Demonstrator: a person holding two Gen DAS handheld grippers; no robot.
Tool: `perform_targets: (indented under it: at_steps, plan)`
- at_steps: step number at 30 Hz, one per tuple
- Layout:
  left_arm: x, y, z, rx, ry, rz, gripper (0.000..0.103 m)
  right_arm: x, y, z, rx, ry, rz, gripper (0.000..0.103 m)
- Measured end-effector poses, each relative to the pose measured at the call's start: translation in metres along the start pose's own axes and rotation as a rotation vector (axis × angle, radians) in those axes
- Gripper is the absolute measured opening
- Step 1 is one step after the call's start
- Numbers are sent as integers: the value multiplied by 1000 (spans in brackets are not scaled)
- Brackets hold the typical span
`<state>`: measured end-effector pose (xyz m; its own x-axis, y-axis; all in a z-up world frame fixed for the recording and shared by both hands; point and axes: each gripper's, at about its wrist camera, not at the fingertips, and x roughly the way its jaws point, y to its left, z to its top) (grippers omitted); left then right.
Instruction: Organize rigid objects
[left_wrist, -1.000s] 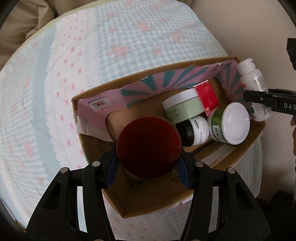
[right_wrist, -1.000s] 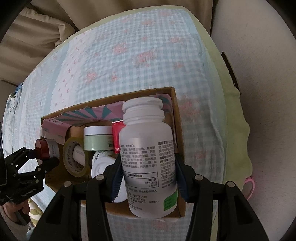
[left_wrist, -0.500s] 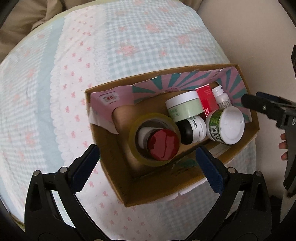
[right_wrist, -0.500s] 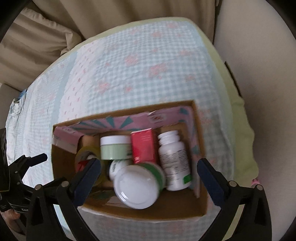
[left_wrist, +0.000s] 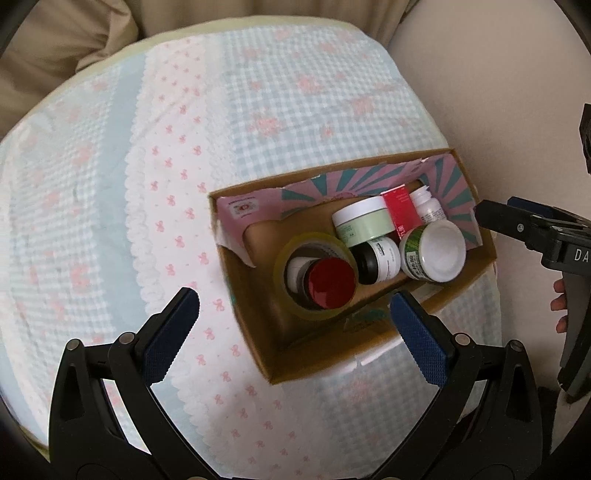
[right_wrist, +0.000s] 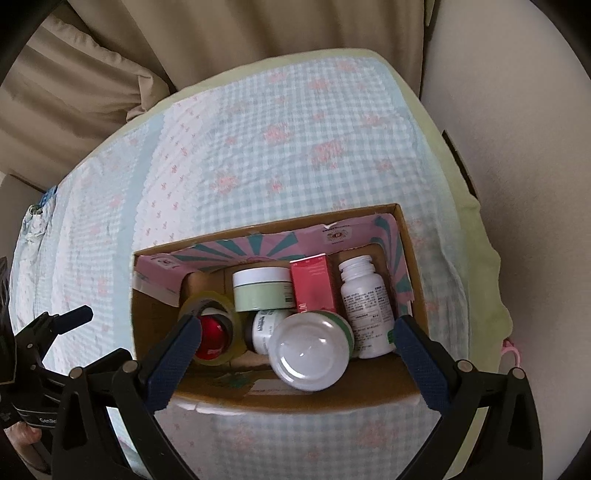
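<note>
Both grippers hang above the open brown cardboard box (left_wrist: 373, 343), jaws spread wide and holding nothing. The left gripper (left_wrist: 295, 332) sits over the box's near-left corner; the right gripper (right_wrist: 295, 354) frames its front wall. Inside, a red-lidded jar (left_wrist: 331, 282) stands within a yellowish tape roll (left_wrist: 295, 254). Beside it are a pale green cream jar (right_wrist: 260, 291), a small black-and-white jar (left_wrist: 380, 258), a red carton (right_wrist: 314, 284), a white pill bottle (right_wrist: 364, 302) lying by the right wall, and a white-lidded green tub (right_wrist: 310, 354). The box rests on a pink-and-blue checked bedspread (left_wrist: 258, 103), close to its right edge, with bare cloth behind. Only the right view shows the bottle's full length.
</note>
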<state>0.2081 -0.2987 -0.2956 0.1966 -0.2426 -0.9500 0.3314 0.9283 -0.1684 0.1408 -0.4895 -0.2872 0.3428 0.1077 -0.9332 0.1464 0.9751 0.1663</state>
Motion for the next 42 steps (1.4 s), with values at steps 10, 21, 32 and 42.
perform_targets:
  at_steps: [10,21,32,42]
  plan:
    - [-150,45,-20,-70,-197,8,103,-118,87,-22,-50,-128,-13,103]
    - [-321,108,-77,-113,-523,147,103,-239,213,-55,-133,-400,-32,103]
    - [-368,136,-127,-134,-643,209,103,-263,267,-88,-207,-532,-103,103]
    - [-376,139,-135,-136,-654,229,103,-267,277,-93,-203,-542,-101,103]
